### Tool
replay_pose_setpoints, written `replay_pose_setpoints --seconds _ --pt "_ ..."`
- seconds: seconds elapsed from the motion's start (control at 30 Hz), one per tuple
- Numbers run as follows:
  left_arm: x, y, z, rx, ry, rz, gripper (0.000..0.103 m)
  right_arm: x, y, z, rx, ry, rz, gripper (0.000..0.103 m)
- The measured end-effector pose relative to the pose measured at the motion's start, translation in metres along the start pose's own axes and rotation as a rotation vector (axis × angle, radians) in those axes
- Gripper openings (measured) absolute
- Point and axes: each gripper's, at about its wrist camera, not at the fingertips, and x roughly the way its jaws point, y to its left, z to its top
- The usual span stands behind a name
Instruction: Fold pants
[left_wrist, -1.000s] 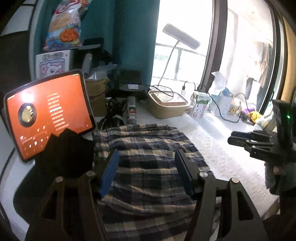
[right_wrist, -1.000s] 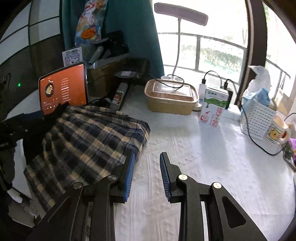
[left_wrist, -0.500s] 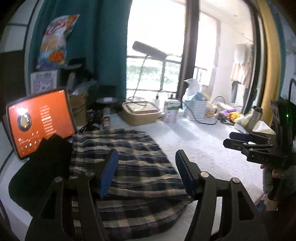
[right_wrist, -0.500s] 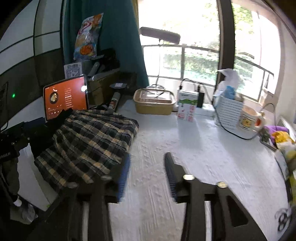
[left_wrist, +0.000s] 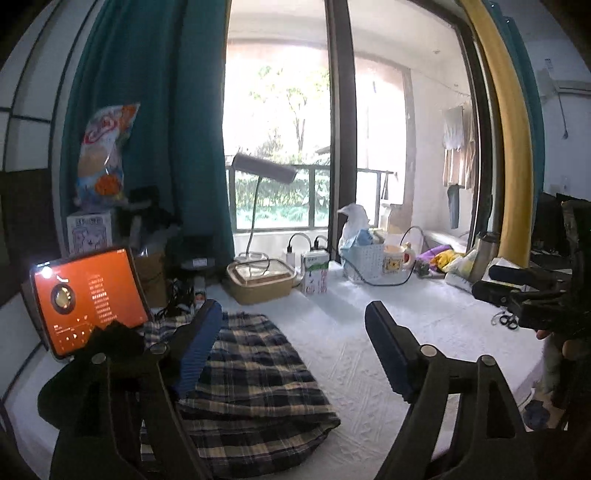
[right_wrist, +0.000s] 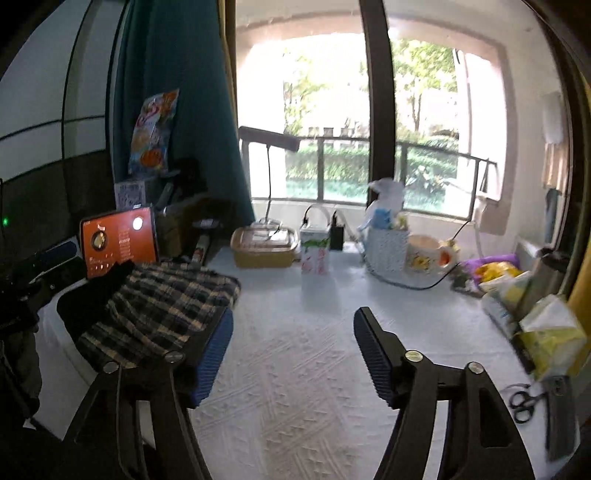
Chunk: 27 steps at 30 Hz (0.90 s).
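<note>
Left wrist view: left gripper (left_wrist: 295, 343), jaws just widened, empty; folded plaid pants (left_wrist: 255, 376) on white table (left_wrist: 369, 369), beside orange tablet (left_wrist: 88, 299).

Right wrist view: right gripper (right_wrist: 295, 354), jaws just widened, empty; pants (right_wrist: 162, 302) lying left.

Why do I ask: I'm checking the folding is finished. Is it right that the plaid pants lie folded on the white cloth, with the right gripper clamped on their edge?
Not quite. The plaid pants lie folded on the white cloth, but the right gripper is open and holds nothing, as the right wrist view shows.
</note>
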Motion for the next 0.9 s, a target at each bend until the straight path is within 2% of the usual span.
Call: replay_pose_setpoints --seconds 0.17,0.33,0.63,0.7,0.8,0.9 --pt "-0.013 -0.006 0.009 0.001 -0.038 -0.004 0.090 -0.034 -0.004 0.008 -0.005 -0.076 -0.035 0.081" --pt "-0.023 -0.011 0.014 0.001 -0.080 0.008 0.092 -0.058 -0.001 0.015 -0.009 -0.139 -0.066 0.090" --pt "-0.040 -0.008 0.021 -0.017 -0.152 0.035 0.100 -0.090 0.005 0.025 -0.011 -0.210 -0.099 0.097" --pt "-0.044 -0.007 0.022 -0.021 -0.170 0.040 0.102 -0.093 0.007 0.026 -0.012 -0.220 -0.099 0.103" --pt "-0.048 -0.004 0.022 -0.029 -0.194 0.061 0.102 -0.100 0.012 0.027 -0.023 -0.237 -0.084 0.103" --pt "-0.050 0.001 0.022 -0.051 -0.204 0.088 0.102 -0.106 0.017 0.028 -0.041 -0.250 -0.116 0.103"
